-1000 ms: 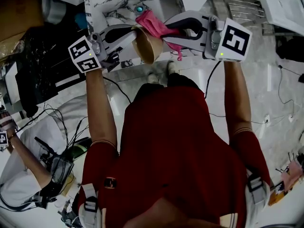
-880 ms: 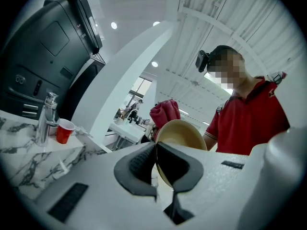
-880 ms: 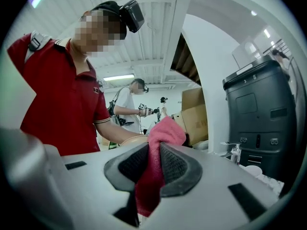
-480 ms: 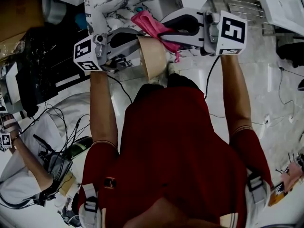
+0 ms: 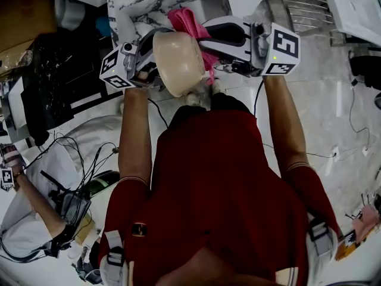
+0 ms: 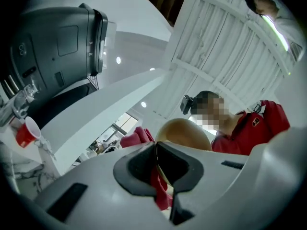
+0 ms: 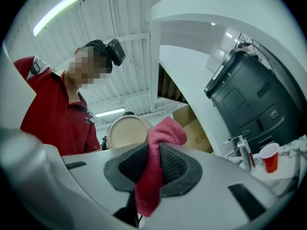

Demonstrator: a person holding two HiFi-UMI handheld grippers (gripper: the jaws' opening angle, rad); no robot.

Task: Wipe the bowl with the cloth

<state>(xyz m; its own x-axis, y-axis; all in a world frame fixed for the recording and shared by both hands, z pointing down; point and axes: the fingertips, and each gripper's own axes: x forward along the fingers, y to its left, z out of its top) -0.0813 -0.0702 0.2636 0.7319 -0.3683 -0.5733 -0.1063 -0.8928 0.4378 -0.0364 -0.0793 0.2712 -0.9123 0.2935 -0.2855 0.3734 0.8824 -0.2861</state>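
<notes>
A beige bowl [image 5: 178,61] is held up in the air, its rounded outside facing the head view. My left gripper [image 5: 153,51] is shut on its rim; in the left gripper view the thin rim [image 6: 156,150] sits between the dark pads of the left gripper [image 6: 158,169], and the bowl [image 6: 184,132] bulges beyond. My right gripper [image 5: 205,37] is shut on a pink cloth [image 5: 189,21], which lies against the bowl's far side. In the right gripper view the cloth [image 7: 160,135] bunches between the right gripper's [image 7: 152,164] pads, next to the bowl [image 7: 127,132].
A marble-patterned counter [image 5: 134,8] lies beyond the grippers. On it stand a black machine [image 7: 249,104], a tap [image 7: 243,153] and a red cup [image 7: 269,157]. Another person [image 5: 30,219] sits at the lower left among cables [image 5: 83,159].
My left gripper has risen and tipped upward, turning the bowl from side-on until its outside faces the head view. The right gripper has rolled, keeping the cloth at the bowl.
</notes>
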